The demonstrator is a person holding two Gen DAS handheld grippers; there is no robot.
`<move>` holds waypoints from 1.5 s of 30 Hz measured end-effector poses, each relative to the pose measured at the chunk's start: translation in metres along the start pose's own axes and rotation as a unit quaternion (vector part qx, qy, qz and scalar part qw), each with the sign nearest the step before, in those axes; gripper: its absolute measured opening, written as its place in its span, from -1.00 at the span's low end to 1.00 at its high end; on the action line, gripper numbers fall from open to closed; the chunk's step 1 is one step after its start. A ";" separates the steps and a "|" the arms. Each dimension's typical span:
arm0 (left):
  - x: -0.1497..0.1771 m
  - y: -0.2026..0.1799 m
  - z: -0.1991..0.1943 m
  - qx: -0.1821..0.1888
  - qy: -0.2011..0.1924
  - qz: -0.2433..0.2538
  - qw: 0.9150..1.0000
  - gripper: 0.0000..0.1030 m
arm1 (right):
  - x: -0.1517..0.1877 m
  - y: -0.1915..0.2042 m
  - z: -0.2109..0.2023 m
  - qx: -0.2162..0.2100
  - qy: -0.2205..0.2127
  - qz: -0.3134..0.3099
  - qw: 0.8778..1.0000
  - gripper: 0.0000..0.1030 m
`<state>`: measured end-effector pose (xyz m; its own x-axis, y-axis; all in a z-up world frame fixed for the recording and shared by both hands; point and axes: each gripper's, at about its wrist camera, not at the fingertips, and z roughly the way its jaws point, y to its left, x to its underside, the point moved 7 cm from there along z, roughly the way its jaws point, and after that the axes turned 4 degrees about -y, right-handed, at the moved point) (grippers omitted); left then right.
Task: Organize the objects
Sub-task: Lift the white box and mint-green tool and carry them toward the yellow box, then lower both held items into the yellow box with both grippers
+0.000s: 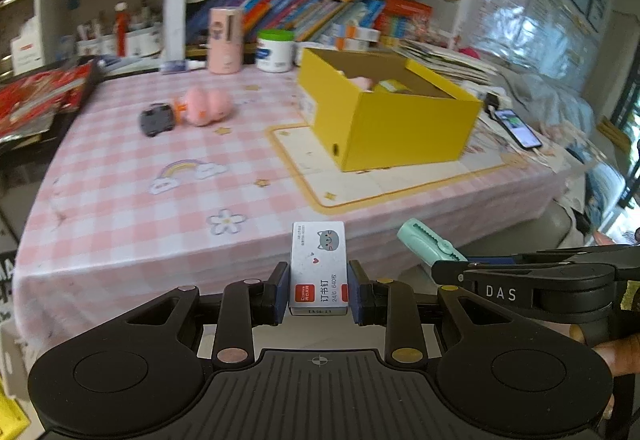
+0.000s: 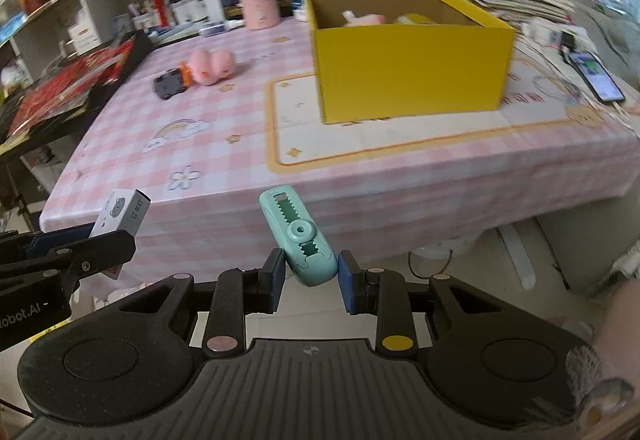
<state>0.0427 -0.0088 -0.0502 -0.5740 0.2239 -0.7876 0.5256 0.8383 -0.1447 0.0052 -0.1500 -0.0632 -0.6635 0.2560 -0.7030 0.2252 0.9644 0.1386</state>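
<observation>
Since both tools already have something pinched, here's how the stuff looks to handle. Left tool [image 1: 318, 290] is clamped on the staple box [image 1: 318, 266], pads on its two long sides near the bottom end. It's a small carton, probably light but dense if full, stiff enough, though a hard squeeze could dent it. The glossy print could be a bit slippery, so holding it low on the flat sides makes sense.

Right tool [image 2: 312, 274] is squeezing the mint cutter [image 2: 298, 236] at its rounded butt end, with the rest sticking up and leaning left. Hard plastic, light, curved shell, so I'd guess it can pivot or pop out between the pads.

Both items hang off the near edge of the tabletop [image 1: 132, 176], with the yellow bin [image 1: 400, 128] ahead and to the right of each tool.

Hard to tell: the bin's floor is mostly hidden by its walls, only something pink and something yellow peek out. The pink toy [image 1: 206, 106] and dark car [image 1: 157, 119] far ahead-left are blurry. Whether the cutter's blade is out, can't say.
</observation>
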 end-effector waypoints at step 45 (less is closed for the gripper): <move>-0.104 -0.079 0.103 0.069 -0.044 0.018 0.996 -0.45 | -0.107 -0.106 0.024 0.039 -0.080 0.007 0.996 -0.58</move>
<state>0.1256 -0.1492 -0.0187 -0.4985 0.2030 -0.8428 0.6301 0.7525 -0.1915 0.0691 -0.2813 -0.0193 -0.5391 0.2486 -0.8047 0.2918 0.9514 0.0984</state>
